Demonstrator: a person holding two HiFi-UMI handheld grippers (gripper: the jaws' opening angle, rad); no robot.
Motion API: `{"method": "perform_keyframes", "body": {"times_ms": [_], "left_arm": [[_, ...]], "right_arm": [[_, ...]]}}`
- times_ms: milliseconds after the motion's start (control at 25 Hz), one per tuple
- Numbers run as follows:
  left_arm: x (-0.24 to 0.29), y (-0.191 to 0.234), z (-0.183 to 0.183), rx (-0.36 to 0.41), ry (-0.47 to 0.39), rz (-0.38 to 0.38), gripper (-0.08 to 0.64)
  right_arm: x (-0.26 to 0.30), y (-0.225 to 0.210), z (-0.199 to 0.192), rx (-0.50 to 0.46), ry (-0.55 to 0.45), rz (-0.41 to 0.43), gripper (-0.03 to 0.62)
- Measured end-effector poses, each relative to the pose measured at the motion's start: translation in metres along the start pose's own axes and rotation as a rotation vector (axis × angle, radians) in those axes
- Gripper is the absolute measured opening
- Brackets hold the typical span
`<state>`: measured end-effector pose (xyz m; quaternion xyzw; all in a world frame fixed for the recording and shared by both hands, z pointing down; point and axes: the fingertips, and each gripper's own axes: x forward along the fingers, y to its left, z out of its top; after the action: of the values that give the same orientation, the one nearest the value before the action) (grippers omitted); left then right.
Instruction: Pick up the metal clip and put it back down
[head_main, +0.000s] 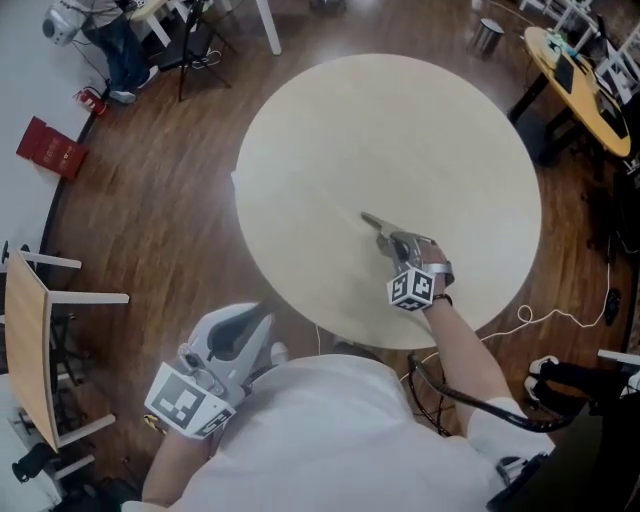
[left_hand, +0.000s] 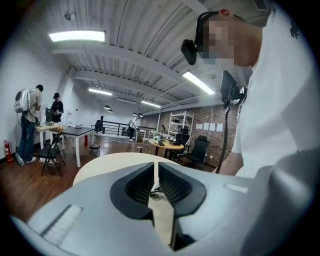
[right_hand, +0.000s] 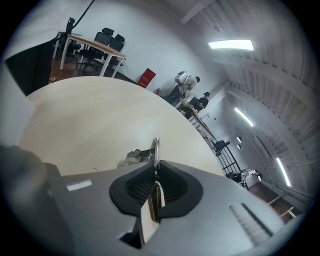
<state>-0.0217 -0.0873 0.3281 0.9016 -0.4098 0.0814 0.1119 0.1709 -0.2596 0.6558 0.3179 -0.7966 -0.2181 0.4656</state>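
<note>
The metal clip (head_main: 373, 222) is a small shiny steel piece over the round pale wooden table (head_main: 400, 120), right of its middle. My right gripper (head_main: 392, 240) is shut on it. In the right gripper view the clip (right_hand: 145, 153) sticks out past the closed jaws of the right gripper (right_hand: 156, 162), close above the tabletop (right_hand: 90, 120); I cannot tell whether it touches. My left gripper (head_main: 235, 335) hangs off the table's near edge by the person's body. In the left gripper view the left gripper (left_hand: 158, 167) is shut with nothing in it.
A small wooden side table with white legs (head_main: 25, 330) stands at the left. A red object (head_main: 50, 148) lies on the floor at the far left. A yellow desk (head_main: 580, 80) is at the top right, and a white cable (head_main: 560, 318) runs on the floor at the right.
</note>
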Motion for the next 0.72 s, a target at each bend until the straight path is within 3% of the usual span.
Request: {"method": "perform_keyframes", "body": {"times_ms": [160, 360, 560, 720], "left_arm": [[0.000, -0.005, -0.005, -0.025, 0.030, -0.002, 0.018], [-0.001, -0.012, -0.005, -0.033, 0.048, -0.006, 0.018], [-0.004, -0.014, -0.013, -0.036, 0.065, -0.032, 0.018], [-0.011, -0.012, -0.018, -0.033, 0.059, -0.075, 0.018]], "right_arm": [[-0.002, 0.017, 0.007, -0.023, -0.017, 0.013, 0.040], [-0.005, 0.017, 0.012, 0.042, -0.035, 0.029, 0.041], [-0.017, 0.012, 0.021, 0.129, -0.085, 0.061, 0.155], [-0.026, 0.010, 0.029, 0.240, -0.099, 0.088, 0.200]]}}
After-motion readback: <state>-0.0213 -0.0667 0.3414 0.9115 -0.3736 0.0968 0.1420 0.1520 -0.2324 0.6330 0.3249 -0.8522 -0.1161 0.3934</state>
